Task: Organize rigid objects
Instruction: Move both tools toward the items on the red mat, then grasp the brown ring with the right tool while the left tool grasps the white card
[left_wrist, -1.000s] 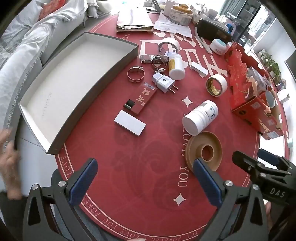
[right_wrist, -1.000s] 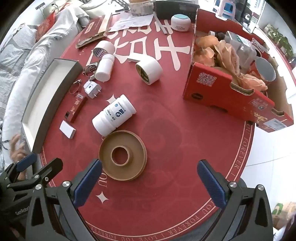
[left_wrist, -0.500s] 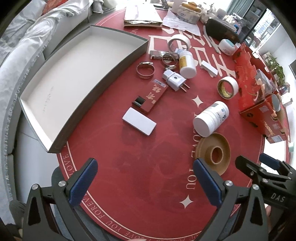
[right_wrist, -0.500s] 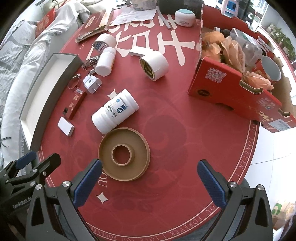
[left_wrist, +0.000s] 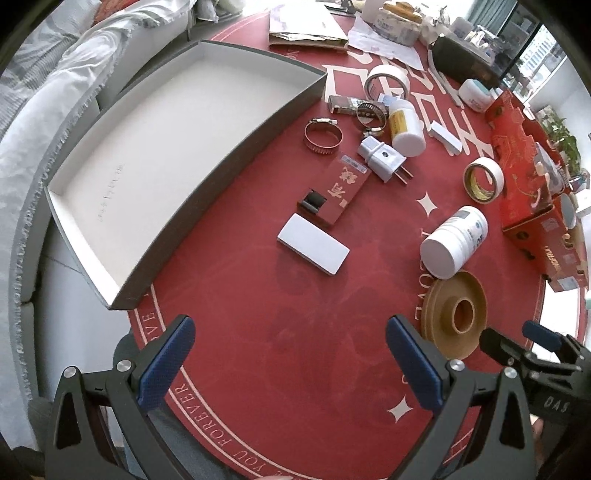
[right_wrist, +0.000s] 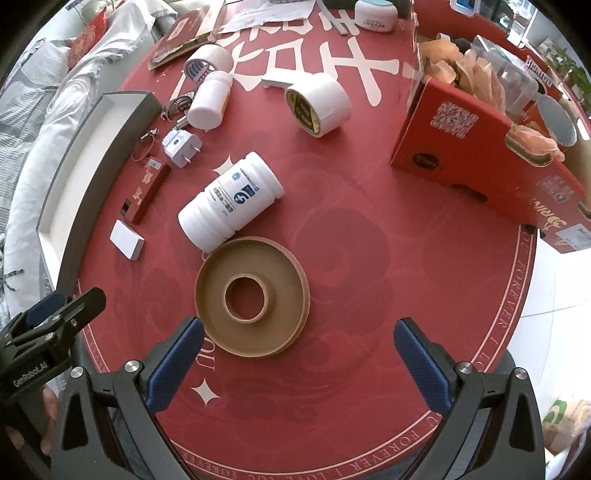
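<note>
**Hovering wide over a cluttered bench**

Overhanging the bench's (left_wrist: 295, 369) left edge, the grey tray (left_wrist: 229, 155) shows only its white floor. Left hand-held gripper (left_wrist: 290, 363) gapes wide, holding nothing; right hand-held gripper (right_wrist: 299, 363) likewise, above the brown ring (right_wrist: 253, 295). At the right edge, the red carton's (right_wrist: 476, 155) contents are crumpled and unclear.

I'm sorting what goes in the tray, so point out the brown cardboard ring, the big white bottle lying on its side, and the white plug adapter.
brown cardboard ring (right_wrist: 291, 295), right wrist view, on its flat rim.
big white bottle (right_wrist: 232, 199), right wrist view, on its label.
white plug adapter (left_wrist: 380, 158), left wrist view, on its body.
</note>
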